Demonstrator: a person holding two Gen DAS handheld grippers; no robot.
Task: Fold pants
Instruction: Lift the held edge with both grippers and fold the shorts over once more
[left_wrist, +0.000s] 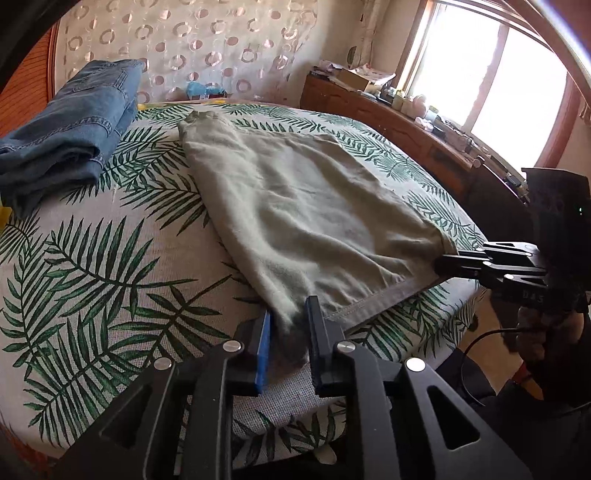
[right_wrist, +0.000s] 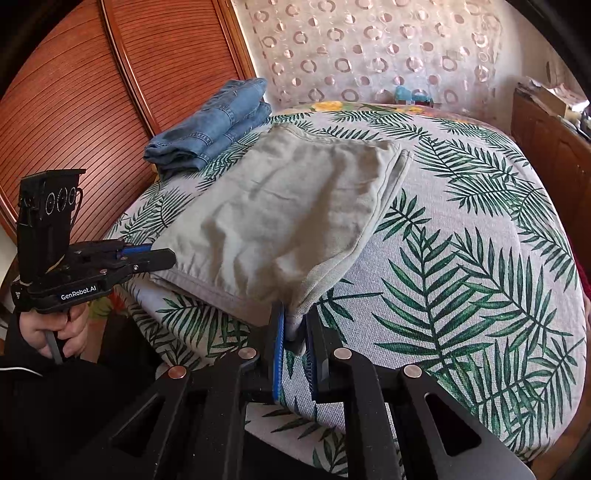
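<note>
I have the pale grey-green cotton pants (left_wrist: 295, 206) lying flat on the bed's grey cover printed with green palm leaves (left_wrist: 110, 266), already doubled into a broad panel whose long axis runs straight away from me toward the far edge of the bed. Its near hem lies crosswise between my two tools. My left gripper (left_wrist: 288, 343) is pinched nearly shut on the near left corner of that hem, cloth bunched between its blue pad and black finger. My right gripper (right_wrist: 295, 328) is closed tight on the near right corner, a fold of fabric caught between its pads. Both hands are equally near, so the whole garment stretches ahead of both grippers, and I judge the coming move is to carry this near edge forward along that axis onto the far end. A folded stack of blue denim jeans (left_wrist: 70, 125) sits well apart, at the far left.
</note>
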